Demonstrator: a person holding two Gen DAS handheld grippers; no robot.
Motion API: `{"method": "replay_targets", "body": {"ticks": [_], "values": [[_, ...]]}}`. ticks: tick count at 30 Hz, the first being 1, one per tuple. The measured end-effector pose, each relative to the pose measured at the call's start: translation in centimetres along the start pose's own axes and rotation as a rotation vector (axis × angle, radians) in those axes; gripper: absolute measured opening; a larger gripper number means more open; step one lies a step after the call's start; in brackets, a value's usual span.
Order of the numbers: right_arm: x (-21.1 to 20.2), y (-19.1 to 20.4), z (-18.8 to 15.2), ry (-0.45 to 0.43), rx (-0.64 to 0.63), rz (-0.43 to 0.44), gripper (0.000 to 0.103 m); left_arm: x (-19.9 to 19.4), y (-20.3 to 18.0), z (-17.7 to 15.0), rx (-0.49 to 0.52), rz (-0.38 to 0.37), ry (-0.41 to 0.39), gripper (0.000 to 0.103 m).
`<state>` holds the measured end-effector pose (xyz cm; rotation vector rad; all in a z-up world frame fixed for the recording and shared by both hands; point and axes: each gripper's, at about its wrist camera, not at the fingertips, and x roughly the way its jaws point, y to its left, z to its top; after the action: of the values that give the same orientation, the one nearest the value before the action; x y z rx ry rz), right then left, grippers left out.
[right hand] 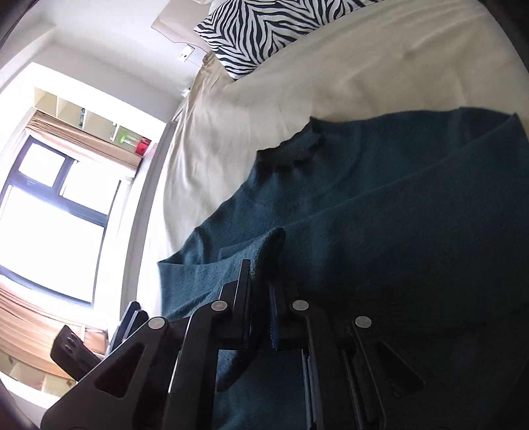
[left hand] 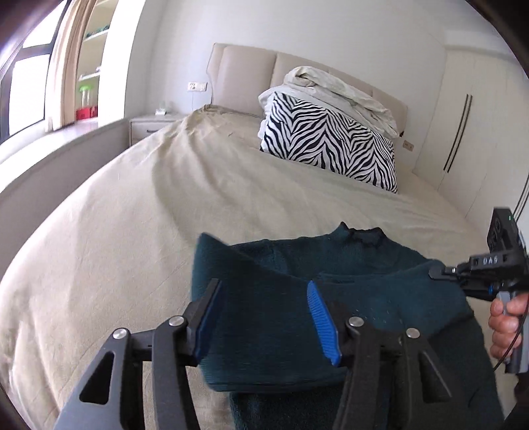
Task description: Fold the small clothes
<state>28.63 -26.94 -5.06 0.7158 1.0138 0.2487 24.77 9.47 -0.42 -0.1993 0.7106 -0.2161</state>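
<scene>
Left wrist view, with the dark teal sweater (left hand: 330,297) as landmark. To the left of the sweater, the beige bedspread (left hand: 132,231) is lying wrinkled across the bed. Beyond the sweater's collar, a zebra-print pillow (left hand: 330,145) is leaning toward the padded headboard (left hand: 248,72), with a crumpled pale blanket (left hand: 340,89) piled on top of it. The sweater itself is lying on the bedspread at the near edge, collar pointing toward the pillow, with a sleeve folded across its body. Over the sweater's near left part, the left gripper (left hand: 264,297) is hovering with its blue-padded fingers (left hand: 322,324) spread apart; knit fabric is showing between them, but the pads are not pressing on it. At the sweater's right edge, the right gripper (left hand: 436,273) is reaching in with its tip pressed together, and a hand (left hand: 507,317) is holding its handle.

Right wrist view, same landmark. Far to the left of the sweater (right hand: 396,231), a bright window (right hand: 56,211) with tan curtains is showing. Above the sweater's collar, the bedspread (right hand: 297,82) is running up to the zebra pillow (right hand: 258,29). At the sweater's near left part, the right gripper (right hand: 259,274) is pinching a raised fold of the teal knit, jaws closed on the cloth.
</scene>
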Motion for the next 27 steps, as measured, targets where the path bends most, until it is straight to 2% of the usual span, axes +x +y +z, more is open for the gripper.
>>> {"method": "replay_targets", "body": {"ticks": [3,5,9,13,19,22,24,27], "values": [[-1.4,-2.3,1.1,-0.024,-0.082,-0.147,0.007,1.2,3.1,0.9,-0.11,-0.029,0.047,0.04],[-1.4,-3.5,1.6,-0.029,-0.101,-0.193,0.007,1.7,4.2,1.0,-0.161,-0.058,0.061,0.037],[-2.2,-6.4,1.7,-0.033,-0.078,-0.206,0.007,3.0,4.4,0.8,-0.191,-0.091,0.091,0.032],[-1.7,-6.5,2.1,-0.056,-0.089,-0.237,0.007,4.7,3.4,0.2,-0.177,-0.108,0.137,0.029],[-2.0,-8.1,2.7,-0.051,-0.066,-0.292,0.007,7.5,1.4,-1.3,-0.101,-0.087,0.225,0.027],[-1.8,-9.6,2.6,-0.039,-0.016,-0.288,0.008,8.0,1.6,-1.7,-0.084,-0.041,0.235,0.016],[-1.8,-10.5,2.2,-0.037,0.03,-0.257,0.01,8.0,2.1,-1.6,-0.112,-0.054,0.237,0.015],[-2.4,-11.0,1.7,-0.039,0.083,-0.228,0.015,7.3,2.6,-1.2,-0.133,-0.034,0.214,0.014]]}}
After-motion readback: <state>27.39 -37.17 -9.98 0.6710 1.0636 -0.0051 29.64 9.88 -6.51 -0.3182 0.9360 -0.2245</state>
